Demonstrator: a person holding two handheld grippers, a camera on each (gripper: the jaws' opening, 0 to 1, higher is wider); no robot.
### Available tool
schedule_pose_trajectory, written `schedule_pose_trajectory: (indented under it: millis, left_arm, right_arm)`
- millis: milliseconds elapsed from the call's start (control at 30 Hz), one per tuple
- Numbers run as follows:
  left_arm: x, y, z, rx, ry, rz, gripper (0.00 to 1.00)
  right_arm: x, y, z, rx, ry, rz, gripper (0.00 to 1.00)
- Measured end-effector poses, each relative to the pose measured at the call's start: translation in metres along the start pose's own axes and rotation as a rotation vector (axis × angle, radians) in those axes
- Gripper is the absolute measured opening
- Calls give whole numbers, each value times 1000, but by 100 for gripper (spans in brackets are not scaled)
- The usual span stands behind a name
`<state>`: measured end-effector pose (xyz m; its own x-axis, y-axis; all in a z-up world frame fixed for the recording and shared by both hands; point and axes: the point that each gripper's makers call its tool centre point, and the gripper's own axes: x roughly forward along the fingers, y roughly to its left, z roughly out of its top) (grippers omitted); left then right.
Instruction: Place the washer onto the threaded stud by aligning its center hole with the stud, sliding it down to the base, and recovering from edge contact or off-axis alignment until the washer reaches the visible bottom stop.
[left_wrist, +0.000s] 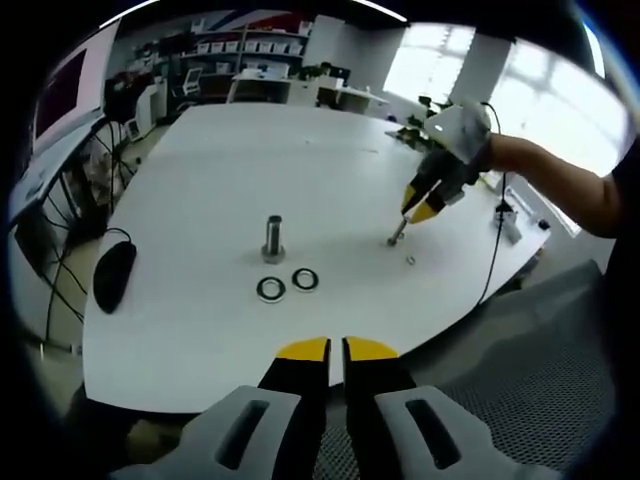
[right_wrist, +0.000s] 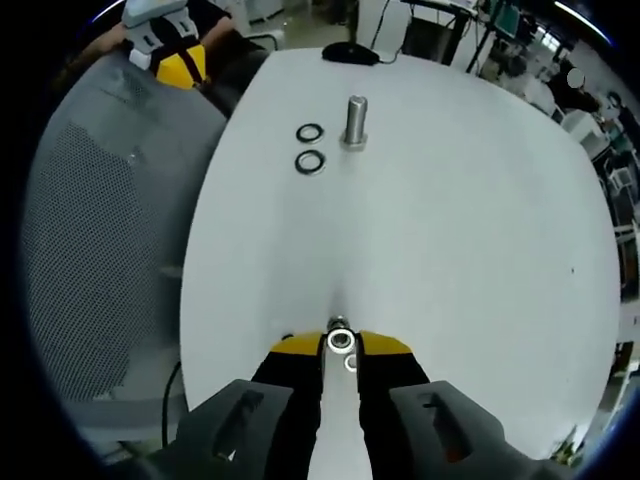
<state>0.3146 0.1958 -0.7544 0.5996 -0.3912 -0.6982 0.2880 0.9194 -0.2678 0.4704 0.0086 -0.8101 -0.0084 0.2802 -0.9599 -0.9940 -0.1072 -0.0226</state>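
Left gripper view. The left gripper (left_wrist: 335, 347) is seen at the bottom edge, its yellow-tipped fingers (left_wrist: 303, 349) brought nearly together with only a narrow slit between them, nothing held. A white surface (left_wrist: 200, 180) is spread ahead. A large upright bolt (left_wrist: 273, 239) is stood near its middle; two washers (left_wrist: 288, 284) are laid flat just in front of it, side by side and apart from each other. A black mouse (left_wrist: 114, 275) is placed at the surface's left edge. Further right, the right gripper (left_wrist: 424, 208) is held by a person's hand (left_wrist: 500, 152), tilted downward over a thin threaded stud (left_wrist: 397, 233) that stands on the surface. A small washer (left_wrist: 410, 260) is laid just beside the stud.

Right gripper view. The right gripper (right_wrist: 340, 345) is seen from behind, its fingers (right_wrist: 295, 348) set slightly apart on either side of the threaded stud (right_wrist: 338, 330), whose top with a ring-shaped part is seen from above between the tips; whether it is clamped cannot be told. A small washer (right_wrist: 351, 363) is seen just below it. The bolt (right_wrist: 355, 122) and two washers (right_wrist: 309, 147) are noted farther across the surface (right_wrist: 450, 220). The left gripper (right_wrist: 175, 50) is recorded at the upper left.
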Motion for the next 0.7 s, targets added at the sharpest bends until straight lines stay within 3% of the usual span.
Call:
schedule_pose_trajectory:
  millis: [700]
  left_arm:
    - [1,1,-4,0,26,1,2]
  right_arm:
    - [31,1,-6,-9,23,26,13]
